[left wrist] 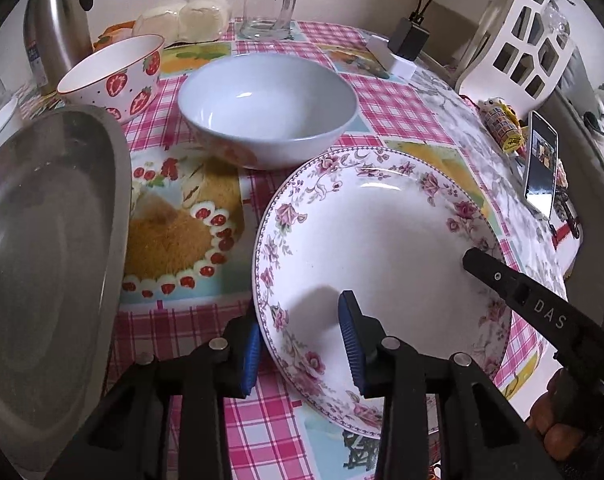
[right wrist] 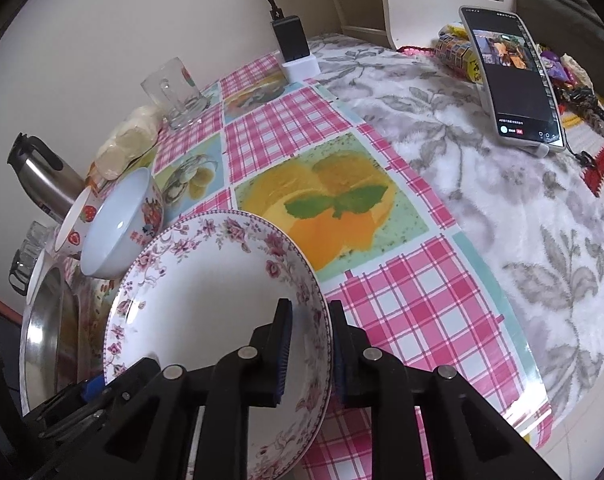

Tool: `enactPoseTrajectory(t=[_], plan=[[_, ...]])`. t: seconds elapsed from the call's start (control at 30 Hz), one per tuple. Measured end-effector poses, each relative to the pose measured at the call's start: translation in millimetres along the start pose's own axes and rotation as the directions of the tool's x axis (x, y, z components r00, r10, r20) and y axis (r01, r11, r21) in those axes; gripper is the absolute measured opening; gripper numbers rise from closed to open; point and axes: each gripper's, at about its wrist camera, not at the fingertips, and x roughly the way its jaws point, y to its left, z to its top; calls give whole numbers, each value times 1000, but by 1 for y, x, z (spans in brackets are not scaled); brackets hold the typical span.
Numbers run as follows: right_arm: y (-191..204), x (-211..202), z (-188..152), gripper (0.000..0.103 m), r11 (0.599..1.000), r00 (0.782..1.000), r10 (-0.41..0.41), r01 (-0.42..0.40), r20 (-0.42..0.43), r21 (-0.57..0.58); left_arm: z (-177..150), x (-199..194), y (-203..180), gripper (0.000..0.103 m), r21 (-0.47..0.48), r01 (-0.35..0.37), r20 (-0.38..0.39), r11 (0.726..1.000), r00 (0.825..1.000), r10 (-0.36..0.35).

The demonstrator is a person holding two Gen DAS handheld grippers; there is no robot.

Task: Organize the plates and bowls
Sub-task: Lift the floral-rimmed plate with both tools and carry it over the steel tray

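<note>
Left tongs (left wrist: 302, 344): blue-padded fingers straddle the near-left rim of the white round ceramic plate w/ pink floral border (left wrist: 378, 248). One finger sits outside/under the rim, the other over the plate's inner face. A gap shows between the inner pad and the plate surface, so not clamped; tongs are parted around the rim.

Right tongs (right wrist: 308, 356): fingers straddle the plate's (right wrist: 206, 300) opposite rim, one pad inside, one outside, both close against the rim. Pads appear pressed on it, i.e. gripping the plate. Its black finger also shows in the left wrist view at the plate's right edge.

Plate posn: tilted, right side raised, held between both tongs above the bench (right wrist: 414, 304), which carries a pink-check vinyl cloth w/ fruit and cake prints. Whether the low edge touches the cloth cannot be told.

Left of the plate: large round stainless-steel pan (left wrist: 50, 264), near, apart from the plate.

Behind the plate: pale blue-white ceramic bowl (left wrist: 268, 108), upright, just beyond the plate's far rim. Behind-left of it: white bowl w/ strawberry print and red rim (left wrist: 114, 76), beside the pale bowl.

Far: steel thermos jug w/ black handle (left wrist: 56, 20) at left rear; clear glass mug (left wrist: 272, 8) by the wall; smartphone (right wrist: 510, 76) propped upright on a grey-leaf white cloth, well apart to the right.
</note>
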Motion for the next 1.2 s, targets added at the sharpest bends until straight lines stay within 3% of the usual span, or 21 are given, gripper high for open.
enactPoseTrajectory(t=[0.13, 0.37, 0.67, 0.87, 1.2], plan=[[-6, -5, -1, 17, 1000, 1000, 8, -8, 8, 7, 2, 0, 1, 29, -1, 26, 1, 1000, 1000, -26], [-18, -18, -1, 15, 999, 1000, 13, -14, 29, 31, 6, -13, -13, 29, 74, 60, 46, 995, 997, -64], [-26, -29, -1, 14, 997, 997, 38, -42, 64, 67, 11, -28, -18, 29, 104, 93, 85, 990, 991, -102], [-23, -50, 5, 14, 994, 987, 64, -75, 146, 74, 18, -55, -23, 29, 133, 98, 158, 986, 980, -118], [13, -85, 10, 14, 995, 958, 88, -98, 272, 24, 30, -97, 4, 29, 85, 155, 239, 984, 956, -172]])
